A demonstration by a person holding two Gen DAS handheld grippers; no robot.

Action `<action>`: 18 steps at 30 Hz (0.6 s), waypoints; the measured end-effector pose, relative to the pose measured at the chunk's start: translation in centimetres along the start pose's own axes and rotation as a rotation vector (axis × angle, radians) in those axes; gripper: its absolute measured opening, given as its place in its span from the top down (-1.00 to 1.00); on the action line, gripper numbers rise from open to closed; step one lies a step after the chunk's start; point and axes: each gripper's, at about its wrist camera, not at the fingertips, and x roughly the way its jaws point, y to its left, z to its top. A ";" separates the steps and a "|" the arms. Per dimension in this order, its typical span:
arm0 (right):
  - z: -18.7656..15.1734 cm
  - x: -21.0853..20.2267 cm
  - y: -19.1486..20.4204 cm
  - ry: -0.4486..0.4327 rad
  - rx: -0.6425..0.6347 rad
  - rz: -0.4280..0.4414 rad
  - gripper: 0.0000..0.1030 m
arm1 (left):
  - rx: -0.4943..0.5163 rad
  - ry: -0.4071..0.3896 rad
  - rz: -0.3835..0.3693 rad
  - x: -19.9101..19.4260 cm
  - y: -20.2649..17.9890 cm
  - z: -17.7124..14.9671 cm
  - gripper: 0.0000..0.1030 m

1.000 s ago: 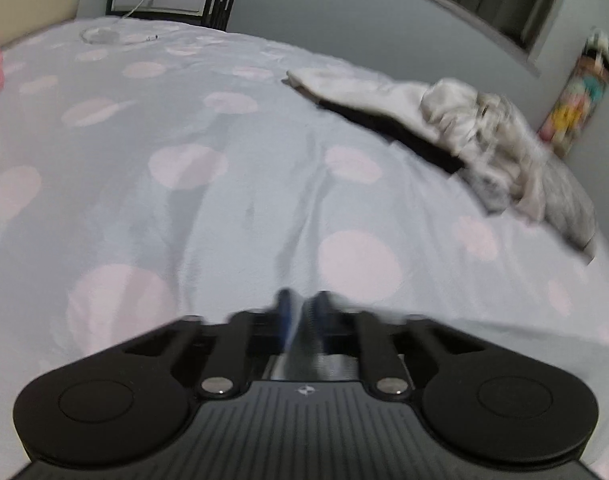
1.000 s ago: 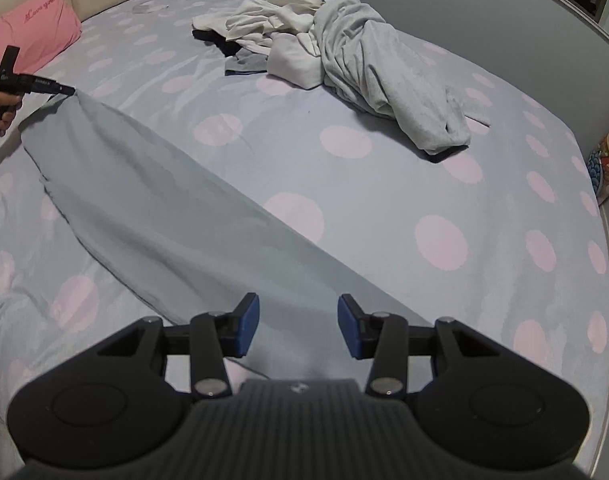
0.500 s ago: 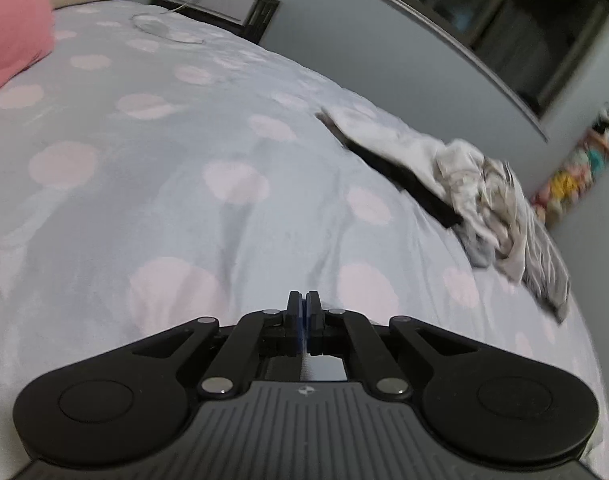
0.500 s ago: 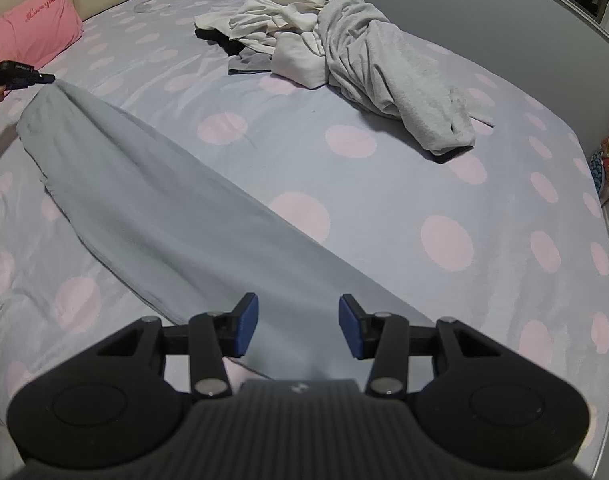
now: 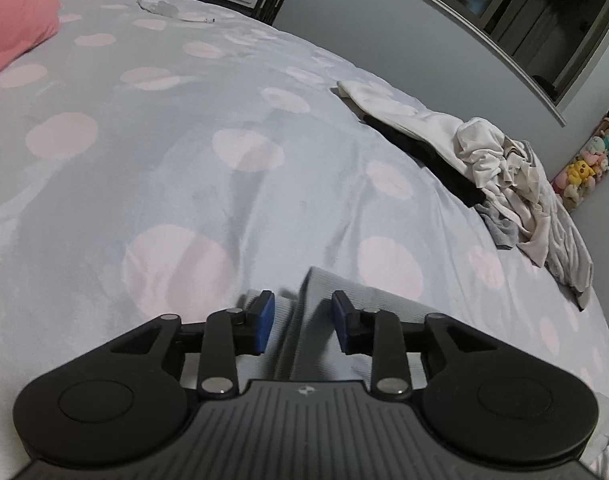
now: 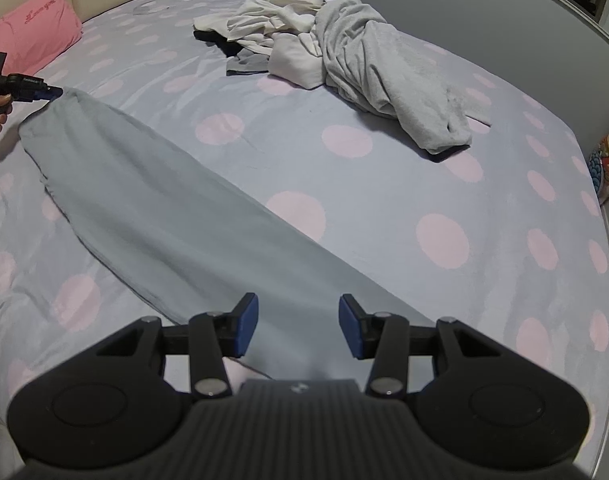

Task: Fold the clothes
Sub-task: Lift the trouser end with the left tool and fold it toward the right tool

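Two hand-held grippers at the ends of one long grey garment [image 6: 176,224], spread flat and diagonal across the spotted bed cover [image 6: 424,184]. Left gripper [image 5: 302,316]: jaws opening, the far end of the cloth lying between the pads but not pinched. Right gripper [image 6: 300,324]: jaws standing apart, empty, hovering just over the near end. Heap of unfolded clothes [image 6: 344,52] well apart at the far side; pink pillow [image 6: 32,28] by the headboard.

Step in hand, by judgement: releasing the smoothed-out strip before folding it end to end.

To do well:
- Let go fully before lifting away, so as not to drag the end out of line.
- Take both corners of one end squarely, pinching all layers.
- Carry that end over low and level, and lay edge on edge.
- Keep clear of the heap.

Likely fault: thin cloth clinging to a pad and wrinkling on withdrawal.
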 end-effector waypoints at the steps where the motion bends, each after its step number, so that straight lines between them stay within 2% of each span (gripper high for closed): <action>1: 0.0 0.1 0.1 0.002 -0.003 0.002 0.07 | 0.002 0.009 -0.016 0.2 -0.1 0.1 0.45; 5: 0.0 0.5 0.3 0.011 -0.013 0.008 0.07 | 0.021 0.031 -0.025 1.0 -0.5 0.5 0.42; 9: 0.0 0.8 0.5 0.013 -0.012 0.012 0.07 | -0.053 0.046 -0.037 2.3 -0.2 0.7 0.37; 10: 0.1 0.8 0.6 0.013 -0.014 0.013 0.07 | -0.071 0.048 -0.045 2.4 -0.1 0.7 0.96; 14: 0.1 0.6 0.8 0.011 -0.029 0.008 0.07 | -0.093 0.007 -0.051 1.1 0.5 0.7 0.98; 18: -0.1 0.4 0.4 0.015 -0.023 -0.005 0.07 | -0.202 -0.107 -0.069 -2.2 2.6 1.1 0.98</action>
